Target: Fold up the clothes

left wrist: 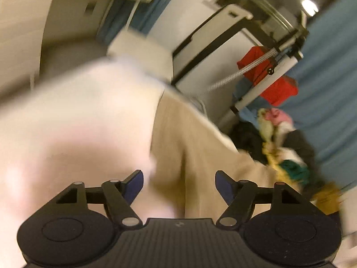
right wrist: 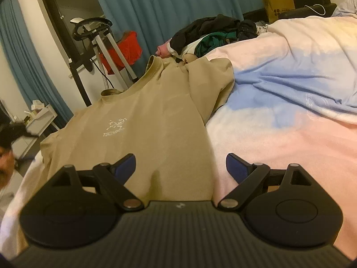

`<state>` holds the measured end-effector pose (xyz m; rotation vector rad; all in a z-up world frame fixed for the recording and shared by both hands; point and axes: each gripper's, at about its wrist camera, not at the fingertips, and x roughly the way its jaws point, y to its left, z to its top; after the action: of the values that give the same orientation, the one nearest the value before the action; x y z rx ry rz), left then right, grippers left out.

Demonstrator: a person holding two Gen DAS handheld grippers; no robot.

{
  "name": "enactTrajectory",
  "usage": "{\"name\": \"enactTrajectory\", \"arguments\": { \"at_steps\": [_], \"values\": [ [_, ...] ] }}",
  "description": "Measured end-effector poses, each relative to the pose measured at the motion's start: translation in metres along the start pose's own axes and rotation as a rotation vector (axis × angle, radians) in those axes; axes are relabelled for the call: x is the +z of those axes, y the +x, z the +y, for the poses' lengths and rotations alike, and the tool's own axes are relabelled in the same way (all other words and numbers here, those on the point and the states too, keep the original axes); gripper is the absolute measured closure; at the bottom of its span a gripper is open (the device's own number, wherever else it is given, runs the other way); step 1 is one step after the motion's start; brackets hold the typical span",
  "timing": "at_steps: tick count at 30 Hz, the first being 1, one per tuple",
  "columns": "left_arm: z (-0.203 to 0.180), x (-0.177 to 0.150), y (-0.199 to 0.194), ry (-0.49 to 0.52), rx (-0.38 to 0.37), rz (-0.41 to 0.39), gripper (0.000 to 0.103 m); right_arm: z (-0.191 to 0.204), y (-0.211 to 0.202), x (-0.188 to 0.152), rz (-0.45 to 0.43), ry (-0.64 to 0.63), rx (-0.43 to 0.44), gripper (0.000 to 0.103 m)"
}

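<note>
A tan T-shirt (right wrist: 142,120) with a small white chest print lies spread flat on the bed, collar toward the far left. Its right sleeve (right wrist: 214,82) is spread out over the cover. My right gripper (right wrist: 180,167) is open and empty, just above the shirt's near hem at its right edge. In the blurred left wrist view the same tan shirt (left wrist: 191,147) lies ahead. My left gripper (left wrist: 179,184) is open and empty over its edge where it meets the pale cover.
The bed cover (right wrist: 290,93) is pink, blue and white. A pile of dark, green and pink clothes (right wrist: 214,33) lies at the far end of the bed. A garment steamer stand (right wrist: 104,47) with red cloth and blue curtains (right wrist: 174,2) stand beyond the bed.
</note>
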<state>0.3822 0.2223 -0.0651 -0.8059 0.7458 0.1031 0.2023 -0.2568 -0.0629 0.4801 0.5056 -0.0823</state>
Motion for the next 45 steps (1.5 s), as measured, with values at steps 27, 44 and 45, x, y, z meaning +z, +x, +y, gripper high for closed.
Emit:
{"name": "enactTrajectory", "arguments": {
  "at_steps": [27,44,45],
  "values": [
    [0.019,0.012,-0.008,0.2,0.143,0.043,0.043,-0.018,0.009,0.005,0.017,0.017,-0.028,0.014],
    [0.031,-0.217,-0.161,0.796,0.209,0.571,0.024,-0.017,-0.15,0.0,0.172,-0.079,0.048,0.015],
    [0.03,-0.222,-0.161,0.828,0.225,0.563,0.027,-0.023,-0.161,-0.001,0.205,-0.049,0.056,0.015]
  ]
}}
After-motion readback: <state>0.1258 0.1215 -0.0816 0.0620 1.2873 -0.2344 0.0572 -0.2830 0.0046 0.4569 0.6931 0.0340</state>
